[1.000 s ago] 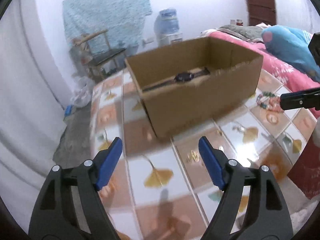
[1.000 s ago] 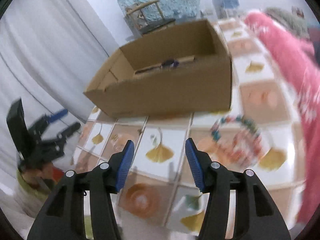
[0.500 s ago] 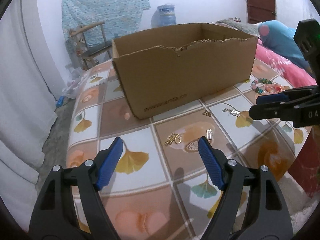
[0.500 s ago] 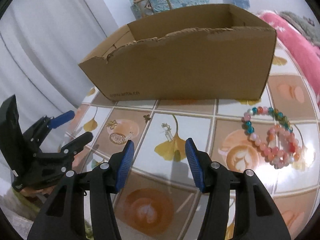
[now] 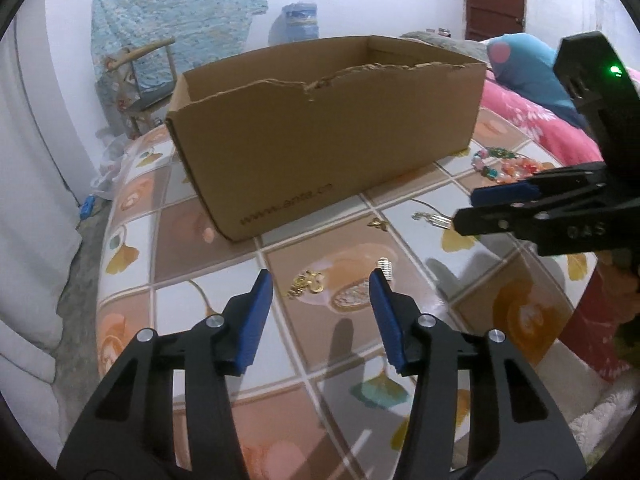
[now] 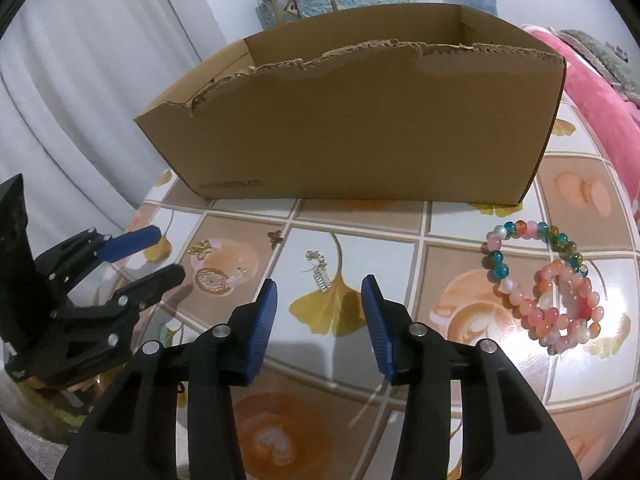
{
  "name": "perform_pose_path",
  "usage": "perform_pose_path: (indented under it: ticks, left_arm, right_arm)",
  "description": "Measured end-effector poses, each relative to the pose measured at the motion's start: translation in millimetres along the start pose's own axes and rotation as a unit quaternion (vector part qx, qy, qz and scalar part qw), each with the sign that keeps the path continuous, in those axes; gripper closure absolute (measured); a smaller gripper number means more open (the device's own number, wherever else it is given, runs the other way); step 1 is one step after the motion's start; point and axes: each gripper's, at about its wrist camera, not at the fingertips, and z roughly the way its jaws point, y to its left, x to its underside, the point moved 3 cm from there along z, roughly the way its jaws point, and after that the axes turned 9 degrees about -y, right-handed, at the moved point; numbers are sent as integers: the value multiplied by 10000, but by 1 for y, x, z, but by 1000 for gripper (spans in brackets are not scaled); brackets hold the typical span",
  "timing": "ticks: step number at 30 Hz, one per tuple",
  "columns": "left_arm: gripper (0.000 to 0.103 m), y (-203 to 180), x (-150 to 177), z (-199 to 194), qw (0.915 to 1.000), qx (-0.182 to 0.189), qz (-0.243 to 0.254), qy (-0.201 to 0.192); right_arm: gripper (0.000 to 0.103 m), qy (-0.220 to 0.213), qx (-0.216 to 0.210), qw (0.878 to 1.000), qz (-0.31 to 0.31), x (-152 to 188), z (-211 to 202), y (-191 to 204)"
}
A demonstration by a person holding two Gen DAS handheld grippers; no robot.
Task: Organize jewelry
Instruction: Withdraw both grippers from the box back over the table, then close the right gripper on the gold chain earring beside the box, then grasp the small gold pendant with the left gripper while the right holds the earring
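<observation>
An open cardboard box [image 5: 320, 132] [image 6: 360, 128] stands on the tiled table. My left gripper [image 5: 320, 288] is open, low over the table, with a gold earring [image 5: 306, 282] between its fingertips and a small silver charm [image 5: 385, 267] by its right finger. My right gripper [image 6: 318, 292] is open just behind a silver earring [image 6: 320, 272]. Beaded bracelets [image 6: 544, 280] [image 5: 508, 166] lie to its right. A small gold butterfly piece [image 6: 275, 237] [image 5: 378, 223] and a gold flower piece [image 6: 200, 249] lie nearer the box. The left gripper also shows in the right wrist view [image 6: 156, 254].
The table [image 6: 460, 320] has a patterned tile cover and rounded edges. A pink bedspread [image 5: 532, 120] and a blue plush [image 5: 524, 64] lie to the right. A wooden chair [image 5: 136, 80] and a water jug [image 5: 300, 20] stand behind the box. White curtain hangs at left.
Both grippers have dropped low to the table and moved closer to the jewelry. The box's inside is no longer visible. Both stay open.
</observation>
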Motion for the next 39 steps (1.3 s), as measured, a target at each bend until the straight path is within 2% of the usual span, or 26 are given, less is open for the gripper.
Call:
perform_pose_path:
  ticks: [6,10,18,21,36,39]
  left_arm:
    - [56,-18,0,-1,9994,342,-80,-53]
    - [63,-28,0,4,9990,444,-65,-32]
    - [72,-32,0,8,9991,416,-1,-3]
    - [72,-33,0,8,9991,414,28,-5]
    - [73,-35,-3,16,9993,335,124,89]
    - [77,-36,-3,19,9992,335,150,139]
  right_arm:
    - [69,80,97,9998,-147,-1,14,3]
    - [78,149,101,9994,-302,-1,22,7]
    - [86,198,189,9955,-912,-1,32,26]
    - [97,265,195,9935,-1089,0,35,31]
    - [98,341,235,9979,-501,13,15,9]
    - [98,333,226,9983,-426,16,12,7]
